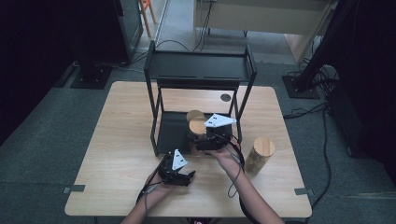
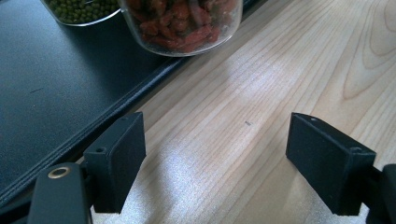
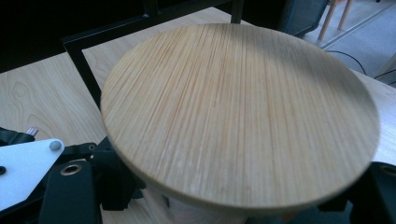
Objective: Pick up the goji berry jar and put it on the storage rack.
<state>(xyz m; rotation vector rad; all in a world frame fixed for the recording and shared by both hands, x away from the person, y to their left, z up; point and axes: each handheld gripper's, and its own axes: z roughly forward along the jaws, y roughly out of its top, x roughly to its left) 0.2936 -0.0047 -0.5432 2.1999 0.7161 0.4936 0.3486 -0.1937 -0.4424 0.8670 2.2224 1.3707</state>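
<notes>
Step in hand, as judged: the right gripper (image 1: 205, 140) is at a glass jar with a bamboo lid (image 3: 240, 116) standing at the front edge of the black rack's bottom shelf (image 2: 42, 84). Whether the jar is going in or coming out cannot be settled. The right gripper view shows the round lid close up between the black fingers (image 3: 70, 191), which flank the jar body below it. They look closed on the jar, but contact is hidden under the lid, so the grip is not confirmed.

The left gripper (image 1: 176, 173) rests low over the desk (image 1: 121, 154) in front of the rack, fingers (image 2: 116, 163) wide apart and holding nothing.

Next move, as judged: a level carry or push, keeping the jar upright and clear of the rack's front post (image 1: 153, 126).

Materials:
- Lid: flat disc, fine straight bamboo grain, matt.
- Jar nearest the left gripper (image 2: 187, 23): clear glass, cylindrical, with red dried pieces inside.
- Second jar (image 2: 81, 11) beside it: clear glass, small green beans.
- Shelf: black, smooth, with a raised lip.
- Desk: pale wood, visible grain, slight sheen.
- A third lidded jar (image 1: 260, 155) stands apart on the desk at right.
</notes>
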